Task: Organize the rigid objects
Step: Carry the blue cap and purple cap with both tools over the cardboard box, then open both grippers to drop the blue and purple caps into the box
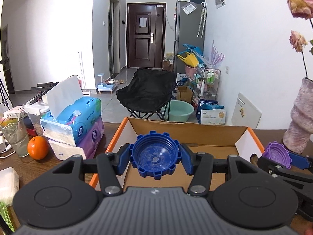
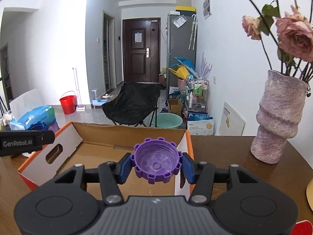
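My left gripper (image 1: 155,156) is shut on a blue notched cap (image 1: 155,154) and holds it, hollow side towards the camera, over the left part of an open cardboard box (image 1: 187,131) with orange edges. My right gripper (image 2: 156,163) is shut on a purple notched cap (image 2: 156,160) above the box's right wall (image 2: 181,146). In the left wrist view the purple cap (image 1: 276,154) and right gripper show at the far right. In the right wrist view the left gripper's body (image 2: 25,142) shows at the left.
The box stands on a brown wooden table (image 2: 225,152). Stacked tissue packs (image 1: 76,125), an orange (image 1: 37,147) and a glass (image 1: 14,135) stand left of the box. A purple-grey vase (image 2: 277,117) with dried roses stands to its right.
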`<action>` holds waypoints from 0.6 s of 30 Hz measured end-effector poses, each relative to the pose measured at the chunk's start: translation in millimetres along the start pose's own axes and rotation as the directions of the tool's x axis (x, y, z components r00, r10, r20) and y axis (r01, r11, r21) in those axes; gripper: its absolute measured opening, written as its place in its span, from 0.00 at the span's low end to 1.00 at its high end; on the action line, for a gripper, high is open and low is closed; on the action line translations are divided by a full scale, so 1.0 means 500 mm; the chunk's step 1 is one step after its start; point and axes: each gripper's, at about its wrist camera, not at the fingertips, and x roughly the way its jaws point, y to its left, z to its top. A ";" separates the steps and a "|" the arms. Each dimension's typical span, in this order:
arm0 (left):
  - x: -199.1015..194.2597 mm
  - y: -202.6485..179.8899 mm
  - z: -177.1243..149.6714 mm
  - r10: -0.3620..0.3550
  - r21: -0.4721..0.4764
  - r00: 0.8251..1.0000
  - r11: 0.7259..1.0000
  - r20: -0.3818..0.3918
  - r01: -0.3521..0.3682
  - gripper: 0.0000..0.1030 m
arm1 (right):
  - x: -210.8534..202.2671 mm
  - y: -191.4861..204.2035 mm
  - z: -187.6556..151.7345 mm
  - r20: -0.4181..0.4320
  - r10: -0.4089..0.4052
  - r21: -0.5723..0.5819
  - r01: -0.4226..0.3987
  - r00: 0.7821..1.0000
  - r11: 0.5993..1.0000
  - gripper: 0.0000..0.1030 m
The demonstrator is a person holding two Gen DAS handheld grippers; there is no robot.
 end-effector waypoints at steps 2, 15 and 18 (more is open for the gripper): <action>0.015 -0.003 -0.001 0.006 0.002 1.000 1.000 -0.011 -0.006 0.53 | 0.010 0.000 -0.001 -0.006 0.003 -0.009 -0.003 1.000 1.000 0.52; 0.085 -0.018 -0.020 0.011 0.023 0.997 1.000 -0.078 -0.009 0.53 | 0.068 -0.005 -0.010 -0.046 0.023 -0.007 -0.024 0.999 1.000 0.52; 0.098 -0.018 -0.024 0.011 0.023 0.996 1.000 -0.087 -0.009 0.53 | 0.079 -0.004 -0.013 -0.051 0.025 -0.003 -0.025 0.998 1.000 0.52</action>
